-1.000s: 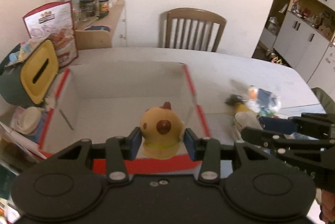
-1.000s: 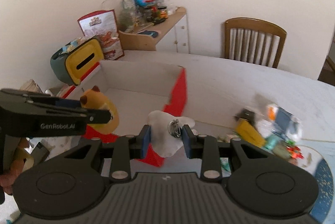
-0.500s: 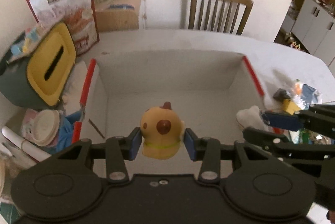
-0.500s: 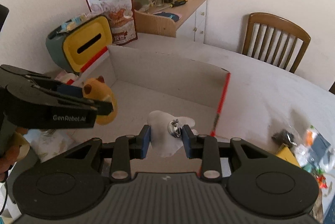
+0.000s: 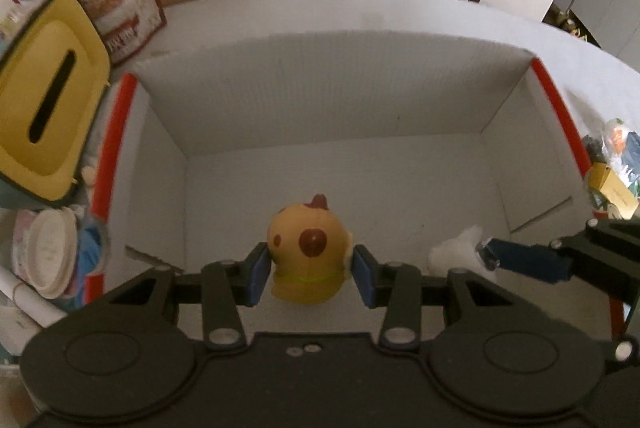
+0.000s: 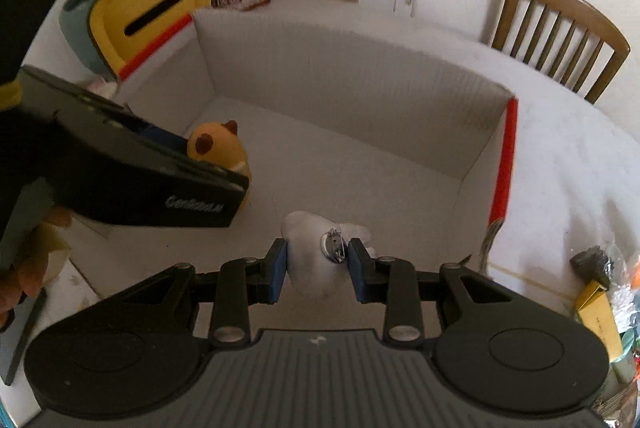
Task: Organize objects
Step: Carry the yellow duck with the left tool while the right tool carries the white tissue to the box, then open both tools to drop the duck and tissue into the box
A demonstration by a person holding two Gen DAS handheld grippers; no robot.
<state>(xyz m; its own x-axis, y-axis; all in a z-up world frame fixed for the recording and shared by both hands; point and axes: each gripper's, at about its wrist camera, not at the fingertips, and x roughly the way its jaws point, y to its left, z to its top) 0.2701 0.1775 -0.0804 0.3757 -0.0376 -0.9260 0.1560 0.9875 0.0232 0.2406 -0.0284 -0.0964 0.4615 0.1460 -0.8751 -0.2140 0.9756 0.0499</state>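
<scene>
- Yellow squishy toy (image 5: 308, 256): rounded, chick-like, with brown spots, a small dark red crest on top and a thin green line near its base; upright; clamped between the blue pads of the left gripper (image 5: 309, 274); held over the near part of the box floor, left of the white one.
- White soft toy (image 6: 316, 260): pale, lumpy, with a small round metal clasp on its face; pinched between the blue pads of the right gripper (image 6: 318, 270); held over the box floor.
- Cardboard box (image 5: 360, 83): open-topped, white inside, red along its side rims; lies on the table; both toys are above its interior.
</scene>
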